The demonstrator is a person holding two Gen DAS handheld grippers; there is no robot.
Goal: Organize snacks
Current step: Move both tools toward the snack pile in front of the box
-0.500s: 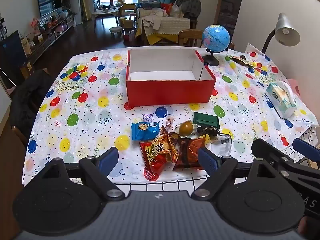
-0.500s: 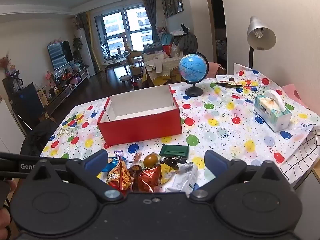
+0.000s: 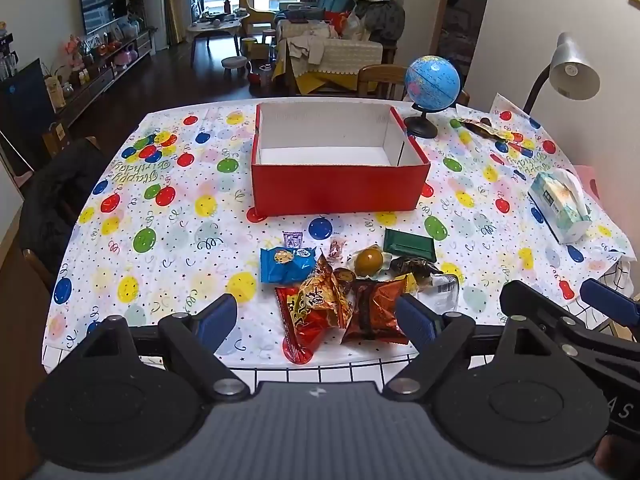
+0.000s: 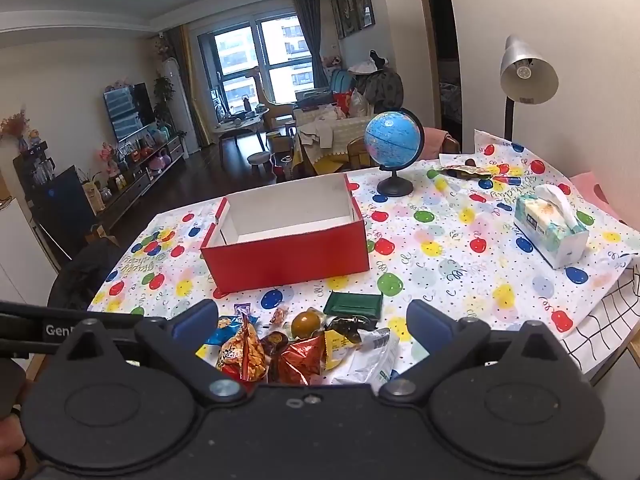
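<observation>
Left wrist view: snack pile (image 3: 352,284) lies btwn left gripper (image 3: 316,320) fingers, spread apart; right gripper (image 4: 314,320) likewise.

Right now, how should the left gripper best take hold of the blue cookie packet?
Probably the blue cookie packet's bare left end, from above: it lies flat, its right edge touches the orange bag. The left gripper stands open.

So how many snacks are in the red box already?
None yet. The red box shows only its white inside. Nothing is in hand: the left claw and the right claw are both open and hold nothing. All the snacks are left to do, like the blue cookie pack, the green packet and the orange bag, in a pile in front of the box.
</observation>
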